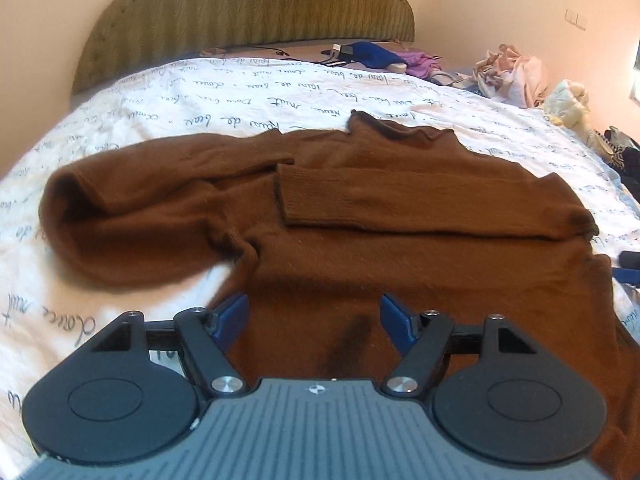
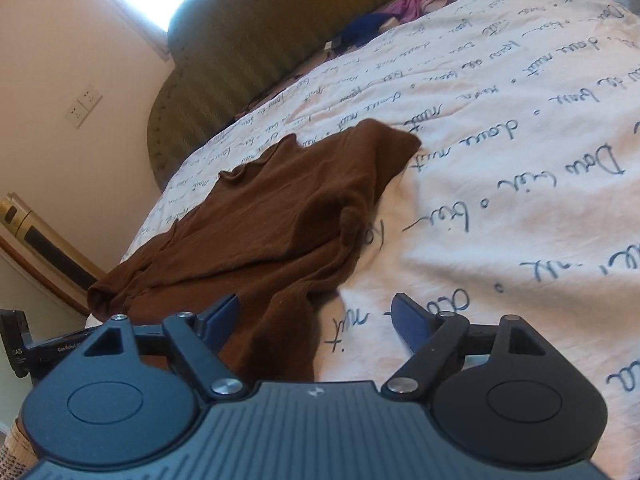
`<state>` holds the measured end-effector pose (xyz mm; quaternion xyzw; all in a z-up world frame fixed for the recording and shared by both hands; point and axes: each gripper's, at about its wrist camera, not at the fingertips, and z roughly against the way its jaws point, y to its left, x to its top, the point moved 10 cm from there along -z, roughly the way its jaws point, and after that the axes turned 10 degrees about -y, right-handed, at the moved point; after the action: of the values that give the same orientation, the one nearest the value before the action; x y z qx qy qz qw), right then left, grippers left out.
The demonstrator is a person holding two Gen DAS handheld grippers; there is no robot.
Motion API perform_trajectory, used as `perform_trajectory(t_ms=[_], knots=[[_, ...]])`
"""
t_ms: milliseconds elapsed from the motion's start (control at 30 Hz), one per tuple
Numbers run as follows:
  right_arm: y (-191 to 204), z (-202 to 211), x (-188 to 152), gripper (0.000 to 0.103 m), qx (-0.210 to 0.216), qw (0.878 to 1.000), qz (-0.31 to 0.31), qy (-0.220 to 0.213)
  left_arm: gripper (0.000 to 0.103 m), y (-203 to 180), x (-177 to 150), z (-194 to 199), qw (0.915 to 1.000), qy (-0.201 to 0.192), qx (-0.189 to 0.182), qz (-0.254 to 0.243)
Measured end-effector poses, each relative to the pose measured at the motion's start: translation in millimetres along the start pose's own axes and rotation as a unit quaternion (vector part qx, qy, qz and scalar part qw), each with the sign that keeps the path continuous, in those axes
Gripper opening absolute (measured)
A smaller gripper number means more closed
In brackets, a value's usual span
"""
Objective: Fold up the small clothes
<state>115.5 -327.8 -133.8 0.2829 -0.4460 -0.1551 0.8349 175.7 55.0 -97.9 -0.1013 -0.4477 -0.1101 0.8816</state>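
A brown knit sweater [image 1: 400,216] lies on a white bedspread [image 1: 200,96] printed with handwriting. One sleeve is folded across its chest and the other bulges out to the left. My left gripper [image 1: 314,314] hovers open over the sweater's lower body, its blue fingers [image 1: 232,316] apart and touching nothing. In the right wrist view the same sweater [image 2: 280,216] lies ahead and to the left. My right gripper [image 2: 316,318] stands open at the sweater's near edge, with cloth by its left finger and bare bedspread [image 2: 500,160] by its right finger; nothing is clamped.
An olive padded headboard [image 1: 248,12] stands at the far end of the bed. Loose clothes [image 1: 516,72] are heaped at the far right, with blue and purple garments [image 1: 380,58] near the headboard. A wall socket [image 2: 84,106] and a framed edge [image 2: 48,240] are at the left.
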Motion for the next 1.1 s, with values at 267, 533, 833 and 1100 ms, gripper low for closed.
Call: perform_trajectory(t_ms=[267,533,833,1100], knots=[[3,-4,-11,0.005,-0.038,0.998,0.055,0.006,0.089,-2,-28,-12,0.998,0.023,0.035,-0.047],[-22,7,-10,0.008,-0.083,0.995,0.057,0.017,0.091,2,-32,-3,0.9981,0.011,0.034,-0.051],[88,-17,18,0.103,0.026,0.997,0.072,-0.014,0.099,66,27,3,0.9874,-0.07,0.016,0.141],[183,-135,17,0.103,0.116,0.992,0.003,0.043,0.102,113,45,-62,0.9495,-0.056,-0.028,0.307]])
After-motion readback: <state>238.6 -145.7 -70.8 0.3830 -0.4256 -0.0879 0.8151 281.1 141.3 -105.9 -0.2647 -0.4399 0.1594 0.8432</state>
